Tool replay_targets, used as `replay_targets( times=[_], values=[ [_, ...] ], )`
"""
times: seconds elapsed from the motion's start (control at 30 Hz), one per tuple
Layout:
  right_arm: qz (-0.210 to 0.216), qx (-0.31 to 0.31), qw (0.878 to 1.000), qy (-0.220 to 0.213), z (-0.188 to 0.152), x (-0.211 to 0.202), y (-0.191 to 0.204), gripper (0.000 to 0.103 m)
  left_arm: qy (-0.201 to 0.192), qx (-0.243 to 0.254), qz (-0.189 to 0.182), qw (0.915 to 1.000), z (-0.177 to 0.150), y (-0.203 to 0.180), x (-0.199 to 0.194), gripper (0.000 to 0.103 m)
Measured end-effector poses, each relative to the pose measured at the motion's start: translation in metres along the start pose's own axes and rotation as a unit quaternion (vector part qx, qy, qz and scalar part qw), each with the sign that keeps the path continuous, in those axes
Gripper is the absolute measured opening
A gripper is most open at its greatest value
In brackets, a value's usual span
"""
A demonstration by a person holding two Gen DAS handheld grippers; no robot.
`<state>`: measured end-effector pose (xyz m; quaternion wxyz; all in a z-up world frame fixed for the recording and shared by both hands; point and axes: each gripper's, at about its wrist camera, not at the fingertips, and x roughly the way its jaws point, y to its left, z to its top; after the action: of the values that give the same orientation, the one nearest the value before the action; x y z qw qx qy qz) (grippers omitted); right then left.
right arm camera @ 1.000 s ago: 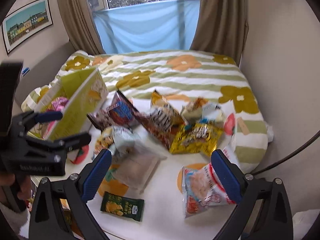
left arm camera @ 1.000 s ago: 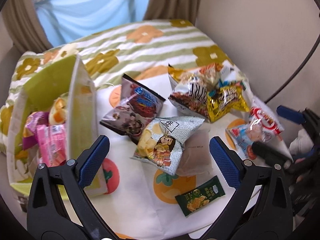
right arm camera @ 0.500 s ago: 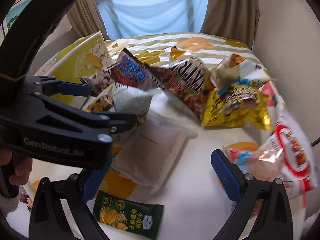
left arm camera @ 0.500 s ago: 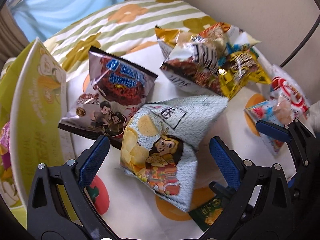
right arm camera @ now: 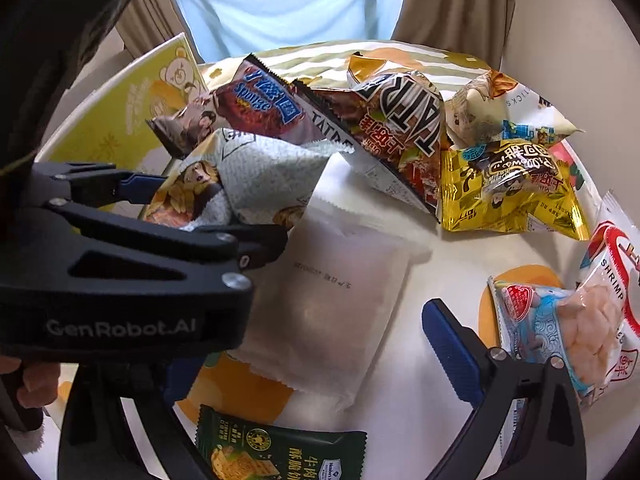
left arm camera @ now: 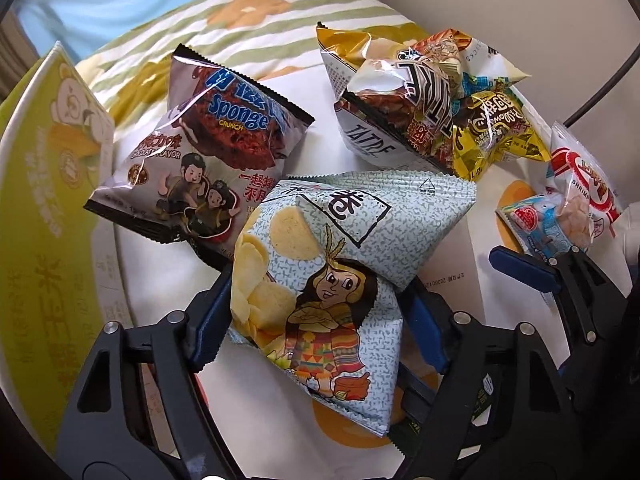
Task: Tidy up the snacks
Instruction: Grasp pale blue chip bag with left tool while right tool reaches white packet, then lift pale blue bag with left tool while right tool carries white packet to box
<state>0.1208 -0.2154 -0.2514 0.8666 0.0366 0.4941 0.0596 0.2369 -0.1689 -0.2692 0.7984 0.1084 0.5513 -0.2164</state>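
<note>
- Your left gripper [left arm camera: 320, 320] has its blue pads pinched on the pale chip bag [left arm camera: 340, 264], centre frame.
- Your right gripper [right arm camera: 320, 356] is spread wide over the white pouch [right arm camera: 332, 304].
- Everything sits on a fruit-print sheet [right arm camera: 424, 400]; flowered striped bedding [left arm camera: 256, 20], blue drape [right arm camera: 288, 4], beige wall [right arm camera: 580, 32] up top.

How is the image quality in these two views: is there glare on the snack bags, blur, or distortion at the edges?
Left wrist view: sharp; daylight glare streaks the glossy purple Sponge Crunch bag; the matte pale-blue chip bag between the left gripper fingers shows none; fisheye bends the yellow-green box. Right wrist view: the shiny yellow foil bag glints; the window is overexposed; the right gripper is partly hidden.
</note>
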Motion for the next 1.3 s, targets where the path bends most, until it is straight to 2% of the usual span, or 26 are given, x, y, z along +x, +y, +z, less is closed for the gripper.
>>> replay_targets(
  times=[0.17, 0.4, 0.57, 0.63, 0.7, 0.8, 1.3],
  values=[
    [-0.015, 0.004, 1.000, 0.008, 0.004, 0.003, 0.000, 0.099, -0.002, -0.015, -0.006, 0.9999, -0.003, 0.012, -0.006, 0.063],
    [-0.021, 0.005, 0.999, 0.028, 0.019, 0.016, 0.004, 0.098, -0.010, -0.022, -0.006, 0.9997, -0.012, 0.015, -0.020, 0.063],
    [-0.027, -0.005, 0.999, 0.041, 0.025, 0.025, 0.007, 0.082, -0.014, -0.027, -0.003, 0.9995, -0.015, 0.016, -0.025, 0.063],
    [-0.024, -0.003, 0.999, 0.041, 0.025, 0.026, 0.004, 0.079, -0.014, -0.036, -0.006, 0.9992, -0.013, 0.019, -0.023, 0.063],
    [-0.030, -0.002, 0.999, 0.041, 0.024, 0.024, 0.003, 0.072, -0.017, -0.039, -0.003, 0.9991, -0.014, 0.020, -0.024, 0.063],
    [-0.026, 0.000, 0.999, 0.040, 0.026, 0.025, -0.001, 0.068, -0.021, -0.044, -0.004, 0.9988, -0.017, 0.020, -0.027, 0.063],
    [-0.030, 0.014, 0.999, 0.017, 0.013, -0.015, -0.019, 0.065, -0.049, -0.056, 0.009, 0.9972, -0.026, 0.007, -0.064, 0.063]
  ],
)
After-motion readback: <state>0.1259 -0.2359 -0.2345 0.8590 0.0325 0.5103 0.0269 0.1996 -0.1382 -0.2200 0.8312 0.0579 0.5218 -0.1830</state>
